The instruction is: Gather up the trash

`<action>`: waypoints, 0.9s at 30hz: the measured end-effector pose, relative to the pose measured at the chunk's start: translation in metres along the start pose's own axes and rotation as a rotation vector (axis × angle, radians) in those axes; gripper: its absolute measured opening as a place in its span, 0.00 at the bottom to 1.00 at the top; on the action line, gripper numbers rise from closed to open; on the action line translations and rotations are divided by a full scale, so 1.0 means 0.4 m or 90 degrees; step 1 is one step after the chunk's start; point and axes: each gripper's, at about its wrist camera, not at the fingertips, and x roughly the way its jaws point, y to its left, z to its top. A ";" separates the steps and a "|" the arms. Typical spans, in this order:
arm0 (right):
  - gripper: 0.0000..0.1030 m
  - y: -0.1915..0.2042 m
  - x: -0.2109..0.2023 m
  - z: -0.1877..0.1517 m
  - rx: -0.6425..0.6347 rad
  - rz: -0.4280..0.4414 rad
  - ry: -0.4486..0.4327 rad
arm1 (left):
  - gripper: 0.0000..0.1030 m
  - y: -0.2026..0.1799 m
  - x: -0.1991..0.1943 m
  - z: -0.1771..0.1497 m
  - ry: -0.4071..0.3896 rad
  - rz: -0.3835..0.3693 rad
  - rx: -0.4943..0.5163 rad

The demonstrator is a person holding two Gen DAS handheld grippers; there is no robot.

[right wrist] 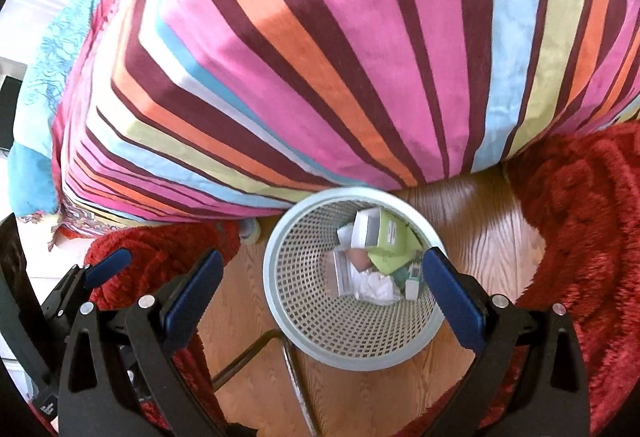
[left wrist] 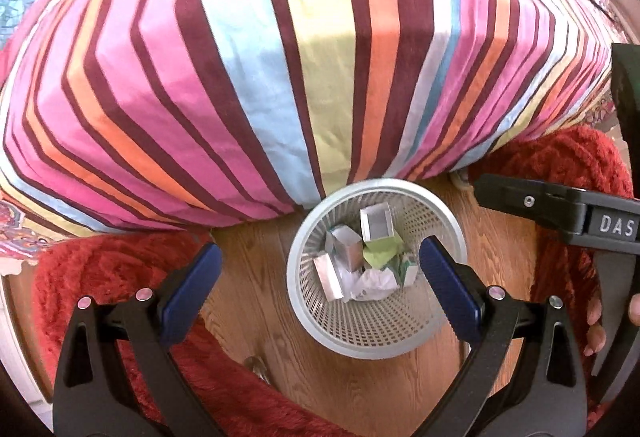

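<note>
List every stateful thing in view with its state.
Mesh wastebasket: upright on the wood floor, partly filled.
Small boxes: inside the basket, tipped.
Crumpled paper: inside the basket, at the bottom.
Left gripper: open, holding nothing.
Right gripper: open, holding nothing.
Striped bedcover: draped over the bed edge.

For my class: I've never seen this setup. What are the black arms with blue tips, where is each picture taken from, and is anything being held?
No machine here: a person holds a hand tool with two blue-padded fingers in each hand. Each picture comes from a camera on one tool, looking along its fingers. The left tool and the right tool are both open and hold nothing. Below them a mesh bin stands on the wooden floor, with small boxes and crumpled paper inside. Behind it is a striped blanket; a red rug lies beside it.
</note>
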 end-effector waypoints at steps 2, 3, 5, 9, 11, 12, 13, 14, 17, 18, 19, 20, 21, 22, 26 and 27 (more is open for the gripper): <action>0.93 0.007 -0.014 0.000 -0.006 0.000 -0.016 | 0.93 -0.001 -0.010 0.000 -0.006 0.000 -0.006; 0.93 0.008 -0.022 0.000 -0.009 0.000 -0.022 | 0.93 0.000 -0.014 0.001 -0.008 0.000 -0.009; 0.93 0.011 -0.031 -0.001 -0.013 0.001 -0.031 | 0.93 0.001 -0.028 0.004 -0.018 0.004 -0.013; 0.93 0.013 -0.044 -0.003 -0.015 0.001 -0.043 | 0.93 0.004 -0.050 0.007 -0.039 0.008 -0.023; 0.93 0.017 -0.052 -0.005 -0.020 0.000 -0.050 | 0.93 0.009 -0.064 0.010 -0.051 0.012 -0.030; 0.93 0.021 -0.057 -0.005 -0.025 -0.001 -0.055 | 0.93 0.012 -0.072 0.012 -0.059 0.017 -0.034; 0.93 0.023 -0.060 -0.004 -0.031 -0.003 -0.059 | 0.93 0.014 -0.074 0.014 -0.063 0.018 -0.036; 0.93 0.028 -0.067 -0.004 -0.038 -0.004 -0.065 | 0.93 0.016 -0.080 0.016 -0.067 0.019 -0.040; 0.93 0.044 -0.088 -0.003 -0.057 -0.008 -0.088 | 0.93 0.022 -0.100 0.024 -0.086 0.021 -0.051; 0.93 0.049 -0.098 -0.001 -0.062 -0.010 -0.100 | 0.93 0.023 -0.108 0.026 -0.094 0.024 -0.054; 0.93 0.052 -0.109 0.001 -0.066 -0.013 -0.112 | 0.93 0.023 -0.120 0.030 -0.104 0.027 -0.056; 0.93 0.056 -0.126 0.004 -0.069 -0.017 -0.131 | 0.93 0.023 -0.131 0.034 -0.113 0.030 -0.059; 0.93 0.059 -0.139 0.008 -0.071 -0.019 -0.145 | 0.93 0.023 -0.140 0.037 -0.119 0.031 -0.061; 0.93 0.061 -0.154 0.012 -0.072 -0.021 -0.161 | 0.93 0.022 -0.153 0.042 -0.131 0.033 -0.065; 0.93 0.069 -0.204 0.024 -0.075 -0.028 -0.215 | 0.93 0.016 -0.202 0.058 -0.172 0.037 -0.068; 0.93 0.071 -0.213 0.025 -0.076 -0.029 -0.226 | 0.93 0.014 -0.211 0.062 -0.180 0.040 -0.067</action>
